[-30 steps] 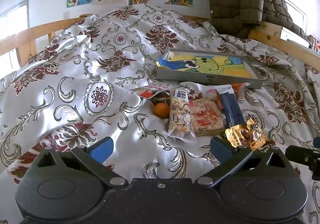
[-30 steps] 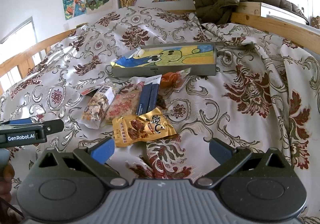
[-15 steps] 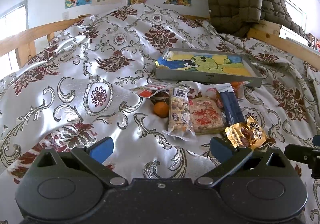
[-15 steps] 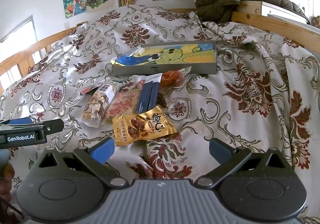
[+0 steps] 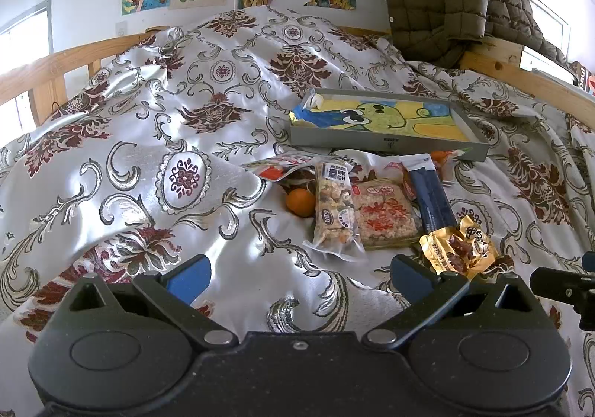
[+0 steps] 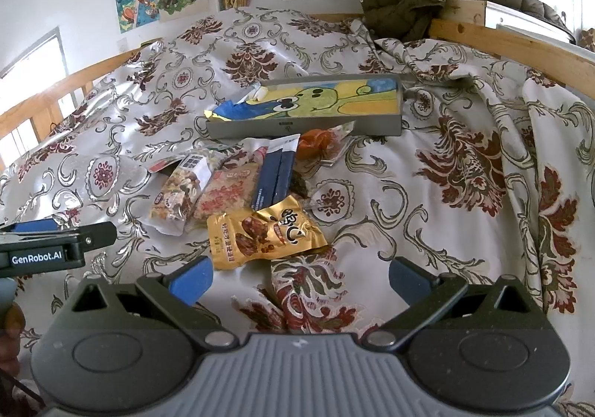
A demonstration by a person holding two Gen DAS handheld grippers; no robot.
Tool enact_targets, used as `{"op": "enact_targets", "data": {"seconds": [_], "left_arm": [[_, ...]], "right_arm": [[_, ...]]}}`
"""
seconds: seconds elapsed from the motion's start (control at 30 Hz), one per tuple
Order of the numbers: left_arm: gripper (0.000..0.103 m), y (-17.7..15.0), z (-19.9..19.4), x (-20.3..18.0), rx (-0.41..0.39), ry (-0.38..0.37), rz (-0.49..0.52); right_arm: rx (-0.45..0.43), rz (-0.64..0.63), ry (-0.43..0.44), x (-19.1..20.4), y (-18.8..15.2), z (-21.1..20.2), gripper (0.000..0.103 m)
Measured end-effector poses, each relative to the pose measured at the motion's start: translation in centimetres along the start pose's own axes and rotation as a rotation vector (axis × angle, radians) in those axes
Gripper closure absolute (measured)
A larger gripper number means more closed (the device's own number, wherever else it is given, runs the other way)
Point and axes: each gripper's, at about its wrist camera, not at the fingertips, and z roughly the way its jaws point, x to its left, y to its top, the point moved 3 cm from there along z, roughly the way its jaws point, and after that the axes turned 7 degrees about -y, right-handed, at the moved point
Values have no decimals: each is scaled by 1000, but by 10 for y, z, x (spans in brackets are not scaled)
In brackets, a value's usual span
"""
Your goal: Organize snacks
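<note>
1 gold snack packet [image 6: 264,236] just beyond right claw [image 6: 300,277] (splayed)

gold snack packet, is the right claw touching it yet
Apart. The right wrist view shows bedspread between the open right claw and the gold snack packet.

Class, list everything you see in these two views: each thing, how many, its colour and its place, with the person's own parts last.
Tray: one, grey with cartoon lining, mid-bed.
Gold packet: one, gold, nearest the tongs.
Blue sachets: navy, behind the gold packet; count unclear.
Rice cake: one, clear wrap with red print, left of the sachets.
Nut bag: one, clear, left of the rice cake.
Orange: one, left of the nut bag.
Quilt: one, silver and maroon, covers the bed.
Jacket: one, olive, on the rail.
Left tongs: open, empty.
Right tongs: open, empty.
</note>
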Motion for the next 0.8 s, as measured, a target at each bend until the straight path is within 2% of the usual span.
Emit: {"op": "enact_targets", "data": {"seconds": [0.27, 0.37, 0.57, 0.8], "left_arm": [[1, 3, 5, 4, 12, 16, -8], [1, 11, 9, 5, 2, 7, -9], [1, 33, 28, 0, -3, -65, 34], [1, 49, 72, 4, 85, -131, 67]], "right_arm": [[-25, 6, -63, -4, 3, -2, 0], [-24, 4, -60, -6, 5, 1, 0], [-8, -24, 10, -6, 10, 16, 0], [47, -92, 133, 9, 13, 47, 0]]}}
